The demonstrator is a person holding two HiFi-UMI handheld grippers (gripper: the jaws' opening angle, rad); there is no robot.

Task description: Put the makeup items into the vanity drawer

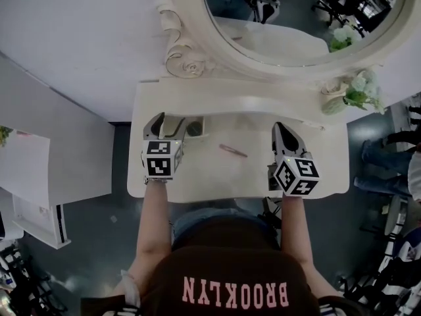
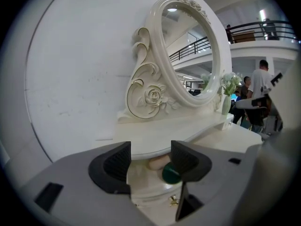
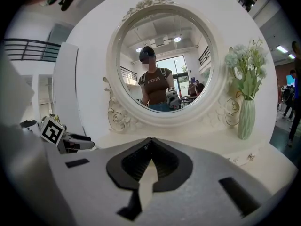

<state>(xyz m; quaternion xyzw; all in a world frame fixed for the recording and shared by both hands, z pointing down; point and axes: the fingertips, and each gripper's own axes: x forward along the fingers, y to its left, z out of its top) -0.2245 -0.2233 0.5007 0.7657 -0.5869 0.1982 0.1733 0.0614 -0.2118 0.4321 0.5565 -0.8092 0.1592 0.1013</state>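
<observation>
In the head view the white vanity [image 1: 217, 176] has a small drawer [image 1: 205, 128] pulled open at its back left. My left gripper [image 1: 166, 125] hovers over that drawer. In the left gripper view its jaws [image 2: 150, 157] stand open with nothing pressed between them. Just beyond them a green round item [image 2: 170, 174] and a beige item [image 2: 159, 163] lie inside the drawer [image 2: 155, 192]. A thin pink makeup pencil [image 1: 233, 151] lies on the tabletop between the two grippers. My right gripper [image 1: 281, 126] hangs over the right side of the table, shut and empty [image 3: 151, 140].
A large oval mirror [image 1: 296, 18] in an ornate white frame stands at the back. A green vase of pale flowers [image 1: 348, 94] sits on the back right shelf [image 3: 247, 112]. The drawer front carries a small gold knob [image 2: 175, 200]. People stand far off to the right.
</observation>
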